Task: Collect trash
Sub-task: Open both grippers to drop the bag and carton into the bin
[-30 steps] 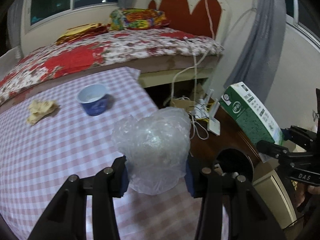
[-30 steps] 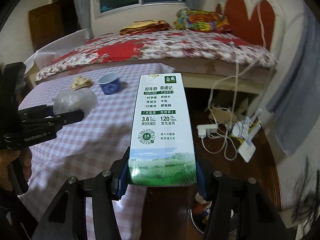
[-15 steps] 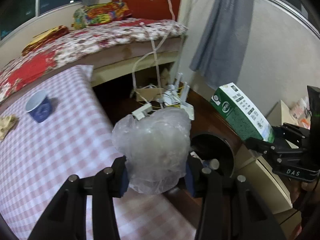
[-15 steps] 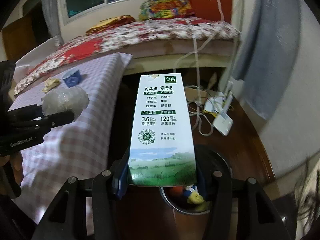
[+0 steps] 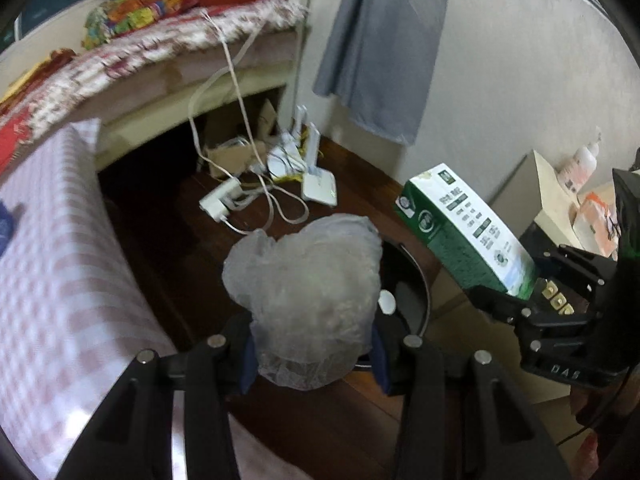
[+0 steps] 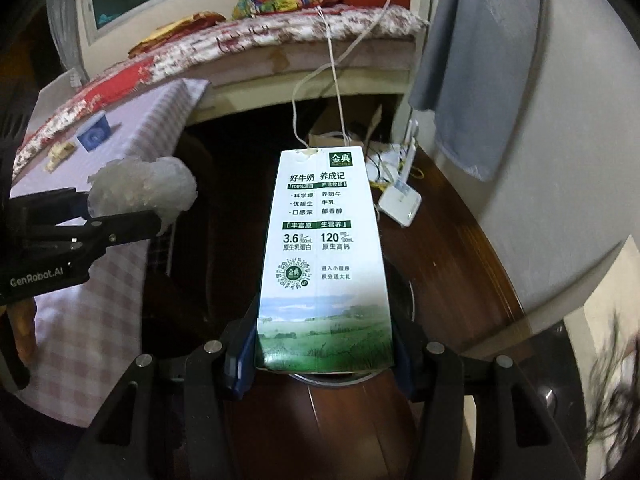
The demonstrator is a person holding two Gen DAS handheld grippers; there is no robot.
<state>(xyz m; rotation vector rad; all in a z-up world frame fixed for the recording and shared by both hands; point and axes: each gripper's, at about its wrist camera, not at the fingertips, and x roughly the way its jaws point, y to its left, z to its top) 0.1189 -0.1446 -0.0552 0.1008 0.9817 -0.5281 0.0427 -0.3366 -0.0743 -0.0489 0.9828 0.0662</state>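
My left gripper (image 5: pixel 312 348) is shut on a crumpled clear plastic bag (image 5: pixel 308 288), held over the dark floor just left of a round black trash bin (image 5: pixel 416 276). My right gripper (image 6: pixel 324 360) is shut on a white and green milk carton (image 6: pixel 324 256), which hides most of the bin (image 6: pixel 404 292) beneath it. In the left wrist view the carton (image 5: pixel 464 232) and right gripper (image 5: pixel 532 304) sit at the right, above the bin's far side. In the right wrist view the bag (image 6: pixel 144 188) and left gripper (image 6: pixel 132 216) show at the left.
A table with a pink checked cloth (image 5: pixel 60 272) stands at the left, bearing a blue cup (image 6: pixel 94 132) and a crumpled yellow paper (image 6: pixel 60 152). A white router (image 5: pixel 318 188), power strip (image 5: pixel 220 200) and cables lie on the floor beyond. Boxes (image 5: pixel 532 196) stand by the right wall.
Both grippers have swung right and downward, off the checked table toward the floor. The bin has come in under the bag and the carton. Both grips stay the same.
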